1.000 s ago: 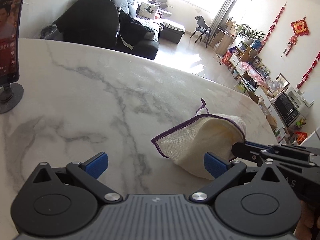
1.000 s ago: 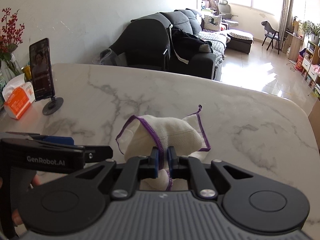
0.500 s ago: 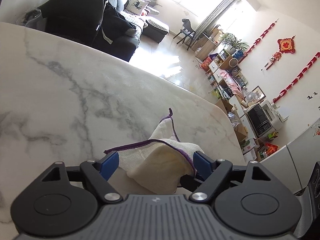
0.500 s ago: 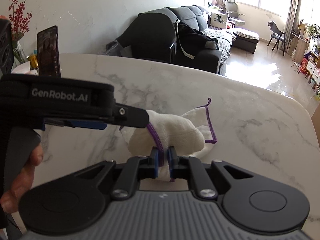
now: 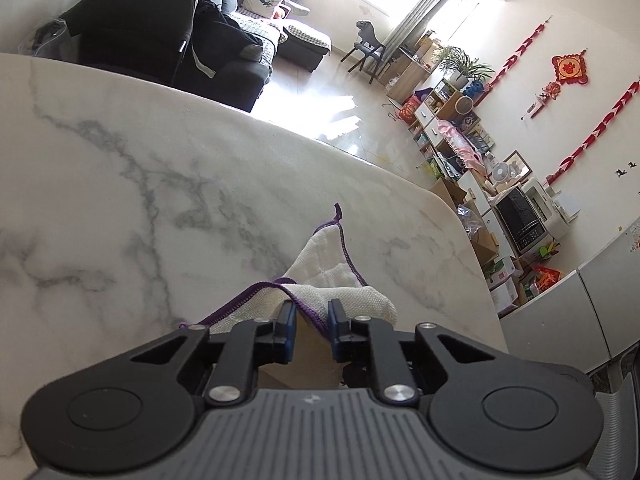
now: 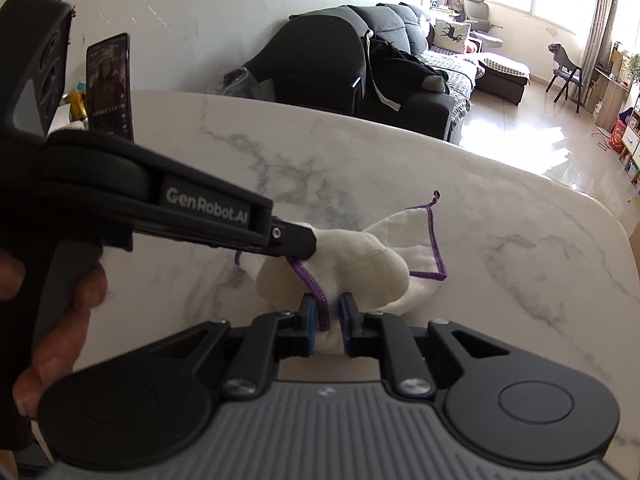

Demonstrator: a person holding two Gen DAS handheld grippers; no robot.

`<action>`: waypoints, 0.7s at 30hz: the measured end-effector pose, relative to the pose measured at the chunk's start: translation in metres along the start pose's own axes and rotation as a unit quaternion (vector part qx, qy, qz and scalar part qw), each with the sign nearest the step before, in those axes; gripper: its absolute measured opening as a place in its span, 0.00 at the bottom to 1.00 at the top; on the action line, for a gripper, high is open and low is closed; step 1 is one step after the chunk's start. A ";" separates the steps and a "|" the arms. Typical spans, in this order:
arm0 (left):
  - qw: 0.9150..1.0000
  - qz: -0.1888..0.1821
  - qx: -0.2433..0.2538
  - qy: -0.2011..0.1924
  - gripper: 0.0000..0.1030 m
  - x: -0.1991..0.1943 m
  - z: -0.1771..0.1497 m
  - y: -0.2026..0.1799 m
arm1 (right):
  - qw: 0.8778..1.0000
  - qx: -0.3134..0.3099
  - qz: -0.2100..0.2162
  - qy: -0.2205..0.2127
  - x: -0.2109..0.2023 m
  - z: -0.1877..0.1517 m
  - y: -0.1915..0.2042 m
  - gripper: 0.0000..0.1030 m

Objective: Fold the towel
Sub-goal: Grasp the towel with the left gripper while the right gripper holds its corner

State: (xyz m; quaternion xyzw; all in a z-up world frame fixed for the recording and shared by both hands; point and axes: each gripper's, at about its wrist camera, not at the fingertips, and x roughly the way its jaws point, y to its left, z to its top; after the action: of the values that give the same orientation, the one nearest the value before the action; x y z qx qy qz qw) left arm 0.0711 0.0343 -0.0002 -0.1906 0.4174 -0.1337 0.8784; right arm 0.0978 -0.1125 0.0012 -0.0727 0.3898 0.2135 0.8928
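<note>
Cream cloth with a purple hem, the towel [image 6: 360,256] lies bunched on the near part of the marble table [image 6: 500,248]. The right gripper [image 6: 327,316] is clamped on a fold of it at the near edge. The left gripper [image 5: 311,320] comes in from the left; its jaws have just been closing and now pinch the hem between them. I judge the step is taking a second grip. Next, both hands probably must pull apart to spread the towel flat.
</note>
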 end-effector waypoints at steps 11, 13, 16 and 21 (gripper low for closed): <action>0.998 0.040 0.044 -0.003 0.10 -0.008 -0.007 0.005 | 1.000 -0.009 -0.018 0.011 -0.009 0.001 -0.003 0.44; 0.997 0.051 0.054 -0.004 0.10 -0.010 -0.010 0.007 | 1.000 -0.008 -0.020 0.011 -0.009 0.001 -0.003 0.45; 0.995 0.066 0.073 -0.009 0.10 -0.015 -0.014 0.007 | 1.000 -0.007 -0.022 0.011 -0.009 0.002 -0.004 0.46; 0.992 0.083 0.096 -0.011 0.10 -0.022 -0.022 0.007 | 1.000 -0.004 -0.026 0.010 -0.009 0.003 -0.004 0.47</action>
State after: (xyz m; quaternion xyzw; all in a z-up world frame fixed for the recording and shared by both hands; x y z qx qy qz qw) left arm 0.0411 0.0445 -0.0013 -0.0715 0.4078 -0.0973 0.9051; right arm 0.0961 -0.1178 0.0094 -0.0888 0.3960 0.1910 0.8938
